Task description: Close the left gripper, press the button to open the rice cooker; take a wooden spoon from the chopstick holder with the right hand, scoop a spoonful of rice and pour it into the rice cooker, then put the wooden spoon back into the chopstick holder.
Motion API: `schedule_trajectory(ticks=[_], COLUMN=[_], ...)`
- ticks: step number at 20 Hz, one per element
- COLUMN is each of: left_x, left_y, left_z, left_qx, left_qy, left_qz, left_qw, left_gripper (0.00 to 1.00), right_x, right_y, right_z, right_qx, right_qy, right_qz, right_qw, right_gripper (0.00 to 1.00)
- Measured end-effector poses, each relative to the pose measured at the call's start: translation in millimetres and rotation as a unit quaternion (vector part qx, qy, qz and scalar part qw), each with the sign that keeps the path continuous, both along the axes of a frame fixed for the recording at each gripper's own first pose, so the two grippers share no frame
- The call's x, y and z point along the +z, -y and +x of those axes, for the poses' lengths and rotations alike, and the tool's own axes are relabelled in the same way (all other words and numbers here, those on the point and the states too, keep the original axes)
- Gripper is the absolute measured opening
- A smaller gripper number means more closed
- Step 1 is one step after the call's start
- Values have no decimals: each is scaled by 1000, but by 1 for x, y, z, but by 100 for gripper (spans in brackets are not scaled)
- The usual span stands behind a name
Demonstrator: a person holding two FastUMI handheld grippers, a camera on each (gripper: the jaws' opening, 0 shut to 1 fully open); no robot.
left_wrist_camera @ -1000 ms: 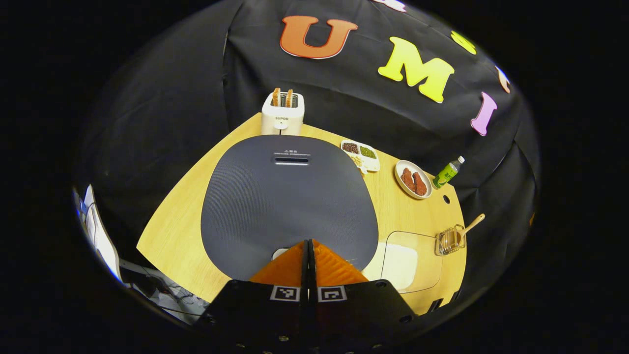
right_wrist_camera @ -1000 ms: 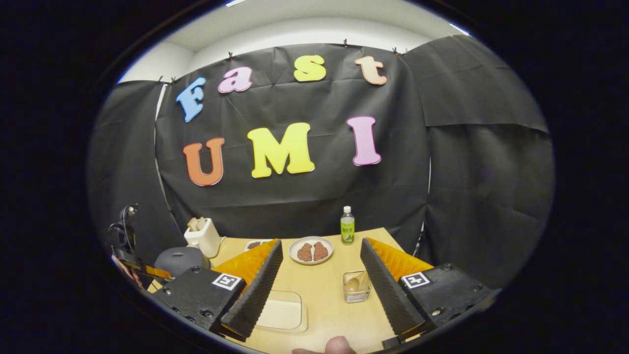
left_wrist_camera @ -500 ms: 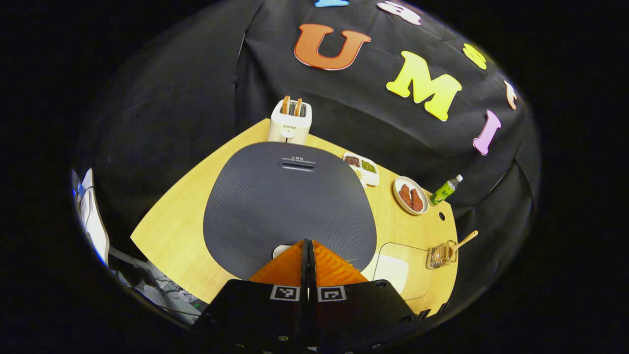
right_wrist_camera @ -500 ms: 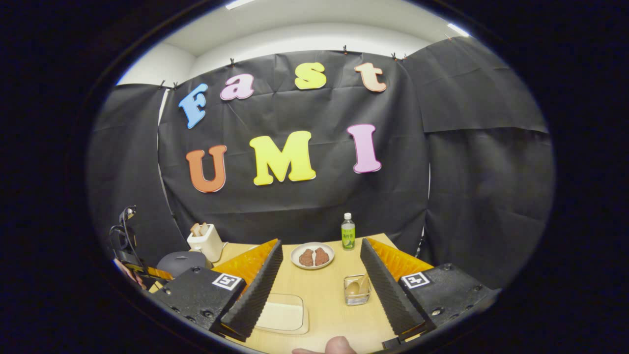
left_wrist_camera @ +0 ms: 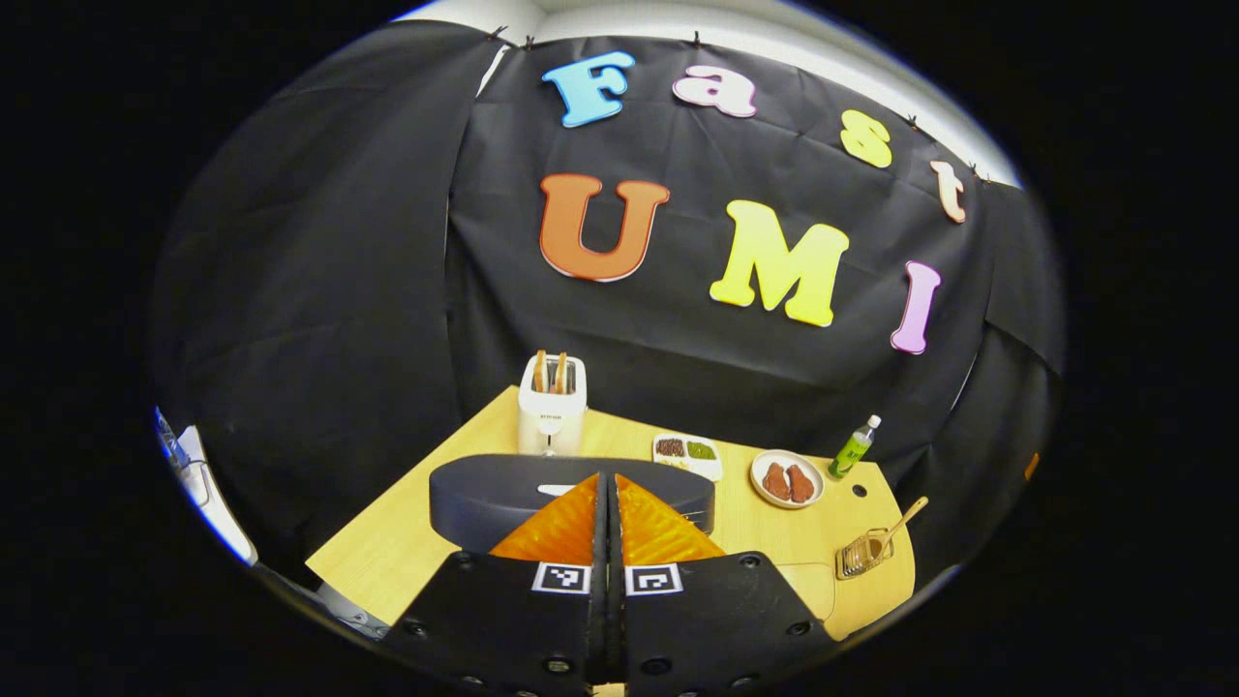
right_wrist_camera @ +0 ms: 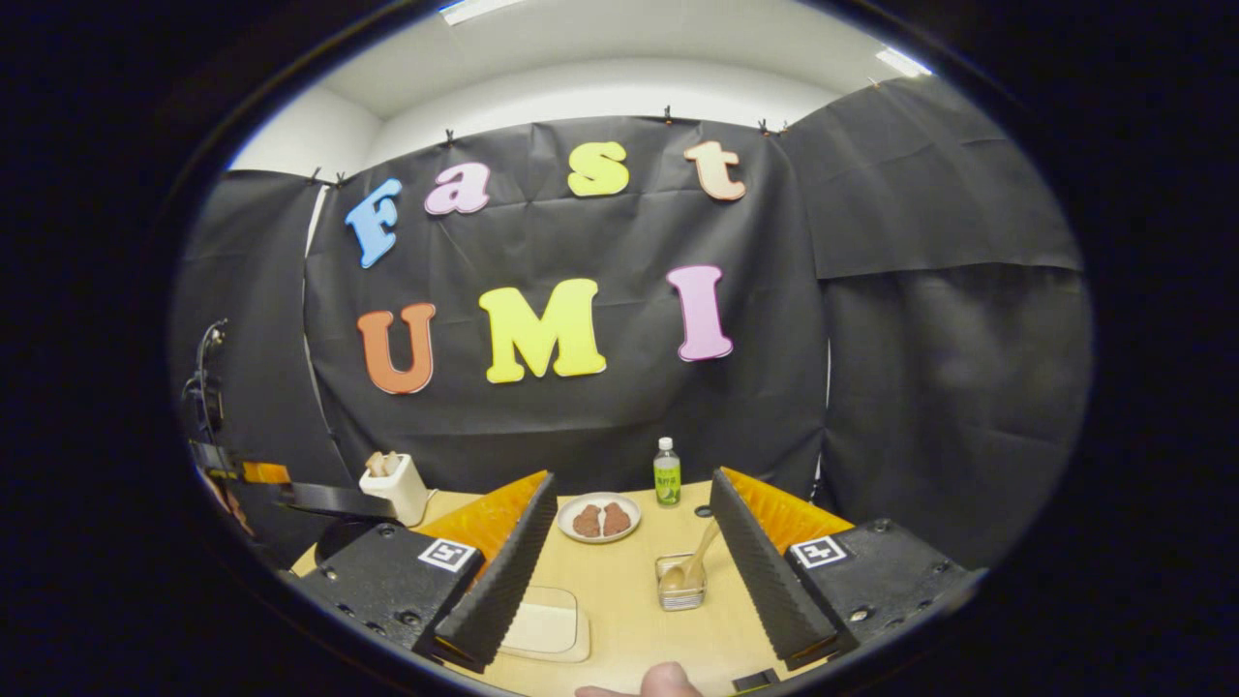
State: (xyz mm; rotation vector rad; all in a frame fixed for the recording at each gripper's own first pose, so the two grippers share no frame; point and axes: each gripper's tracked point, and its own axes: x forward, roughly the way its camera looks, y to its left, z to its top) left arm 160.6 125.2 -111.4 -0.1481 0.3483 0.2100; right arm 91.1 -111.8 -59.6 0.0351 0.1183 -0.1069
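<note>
Wooden table: chopstick holder w/ wooden spoon, left gripper fingers together, right gripper fingers apart, empty.

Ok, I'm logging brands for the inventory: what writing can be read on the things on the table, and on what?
Toaster: small mark on its front, too blurred to read.
Bottle: label print too small to read.
Left claw: two square code markers, no words.
Nothing is legible.

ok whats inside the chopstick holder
A wooden spoon stands in the chopstick holder, bowl down, handle leaning out over the rim. The spoon covers much of the inside, so anything else in there cannot be seen.
</note>
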Motion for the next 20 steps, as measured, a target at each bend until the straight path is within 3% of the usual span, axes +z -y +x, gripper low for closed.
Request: schedule_trajectory(ticks=[3,4,5,6,7,9,10,11,12,13,14,15,17,18,19,20], left_x=[23,31,35,40,44,54,56,57,59,59,63,65,68,70,71,74], left_y=[11,16,21,27,32,43,45,49,54,59,64,68,78,82,85,87], left_z=[-3,-6,-7,-12,-15,-23,-24,-31,-36,-39,-44,-46,-52,-55,-54,-56], left_qx=[-7,-12,-15,-22,-28,-39,-40,-40,-43,-48,-55,-59,-69,-69,-69,-65], left_qy=[29,38,43,49,57,68,69,69,67,68,70,73,77,77,79,82], left_qz=[0,-3,-7,-10,-9,-3,-2,-4,-7,-8,-4,1,5,5,3,1], left_qw=[1000,999,999,998,998,997,997,997,997,997,996,996,995,995,994,994], left_gripper=[0,8,0,8,0,0,2,3,7,9,7,14,39,52,65,88], right_x=[8,10,10,10,9,9,8,7,5,4,2,1,-2,-2,-1,-1], right_y=[7,8,9,9,9,13,14,15,16,17,19,21,23,22,21,23], right_z=[-3,-3,-3,-3,-3,-4,-3,-4,-4,-4,-4,-3,-4,-4,-4,-3], right_qx=[-3,-2,-1,1,3,2,2,2,2,1,1,0,2,7,11,12], right_qy=[7,10,12,10,10,11,10,10,10,8,5,3,0,-2,0,1], right_qz=[-5,-4,-2,-1,0,1,1,1,1,0,0,-2,-10,-14,-16,-19], right_qw=[1000,1000,1000,1000,1000,1000,1000,1000,1000,1000,1000,1000,1000,1000,1000,1000], right_gripper=[100,100,94,100,100,100,94,94,100,94,100,100,100,93,100,100])
